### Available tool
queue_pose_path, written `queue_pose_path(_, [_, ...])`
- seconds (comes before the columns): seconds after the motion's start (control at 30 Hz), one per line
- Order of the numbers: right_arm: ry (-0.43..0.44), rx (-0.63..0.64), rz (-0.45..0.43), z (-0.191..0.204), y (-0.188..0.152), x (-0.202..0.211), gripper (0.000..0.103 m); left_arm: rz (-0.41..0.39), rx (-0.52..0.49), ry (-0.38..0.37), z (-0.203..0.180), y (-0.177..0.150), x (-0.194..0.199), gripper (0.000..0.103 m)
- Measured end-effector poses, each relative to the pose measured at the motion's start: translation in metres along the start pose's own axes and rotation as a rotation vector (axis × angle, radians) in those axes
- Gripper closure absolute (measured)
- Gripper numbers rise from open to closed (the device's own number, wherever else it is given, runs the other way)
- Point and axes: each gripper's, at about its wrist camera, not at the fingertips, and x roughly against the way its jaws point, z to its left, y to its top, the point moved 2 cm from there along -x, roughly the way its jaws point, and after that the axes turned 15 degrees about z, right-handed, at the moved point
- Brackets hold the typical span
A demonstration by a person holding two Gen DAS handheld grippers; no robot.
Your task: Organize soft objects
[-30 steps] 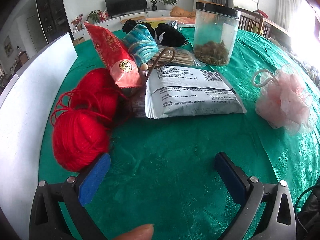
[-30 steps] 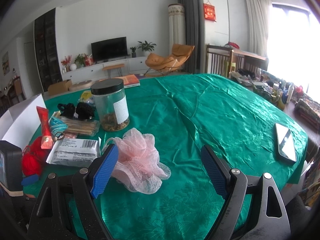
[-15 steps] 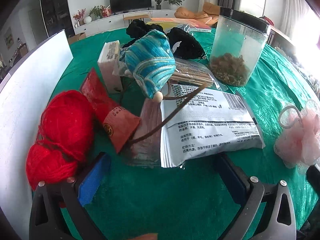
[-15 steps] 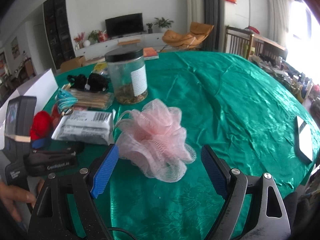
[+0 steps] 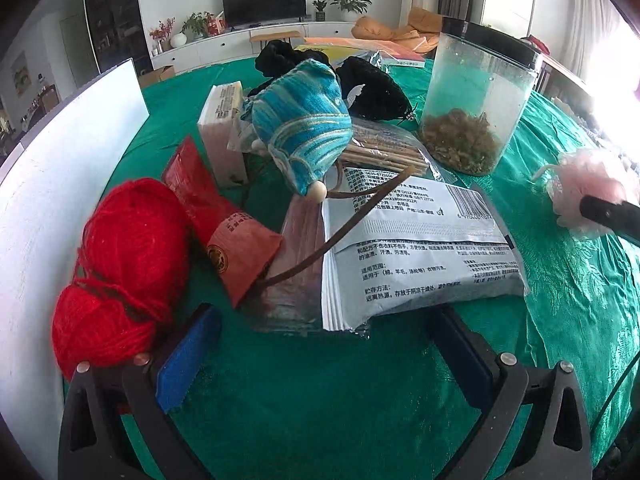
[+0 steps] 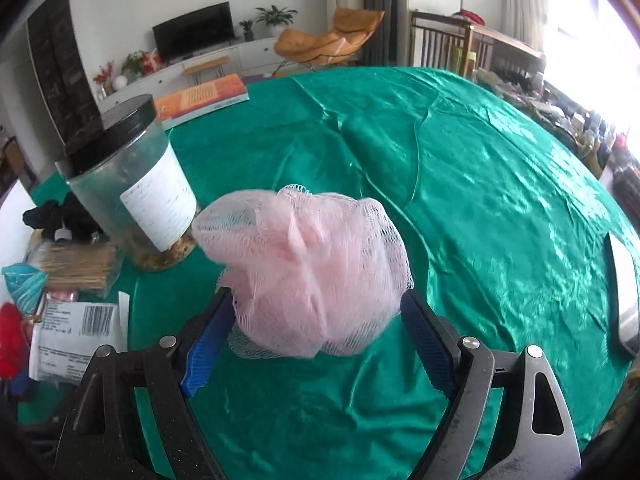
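The right gripper (image 6: 316, 344) straddles a pink mesh pouf (image 6: 308, 276) on the green tabletop (image 6: 480, 200), jaws open, not yet squeezing. Close gently, low on the pouf. A jar (image 6: 132, 188) stands just beside. The left gripper (image 5: 324, 352), jaws open and empty, faces red yarn (image 5: 124, 264) and packets (image 5: 408, 252).

Pink mesh pouf (image 6: 308, 280) between gripper pads

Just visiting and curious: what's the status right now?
Right gripper jaws straddle pink mesh bath pouf, not yet clamped. Left gripper open, empty, beside red yarn balls. Nothing blocking.
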Motion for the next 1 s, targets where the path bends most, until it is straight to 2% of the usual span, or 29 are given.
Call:
queue_pose_path(0.1, [0.081, 0.007, -0.002, 0.000, -0.034, 0.013, 0.017, 0.000, 0.000, 0.001, 0.000, 0.000, 0.000, 0.000])
queue_pose_path(0.2, [0.070, 0.046, 0.048, 0.008, -0.054, 0.004, 0.017, 0.000, 0.001, 0.000, 0.000, 0.000, 0.000, 0.000])
queue_pose_path(0.23, [0.062, 0.045, 0.071, 0.008, -0.052, -0.001, 0.017, -0.001, 0.001, 0.001, 0.000, -0.001, 0.000, 0.000])
queue_pose_path(0.4, [-0.045, 0.077, 0.052, 0.011, -0.015, -0.022, 0.016, -0.001, 0.001, 0.001, 0.000, 0.000, 0.000, 0.000])
queue_pose_path(0.47, [-0.027, 0.075, 0.046, 0.009, -0.001, -0.030, 0.016, -0.001, 0.001, 0.000, 0.000, 0.000, 0.000, 0.000])
queue_pose_path(0.53, [-0.015, 0.064, 0.030, 0.006, 0.004, -0.034, 0.010, -0.001, 0.001, 0.001, 0.000, -0.001, 0.000, 0.000])
queue_pose_path(1.0, [-0.015, 0.069, 0.028, 0.006, 0.004, -0.031, 0.009, -0.001, 0.001, 0.001, 0.000, 0.000, 0.000, 0.000])
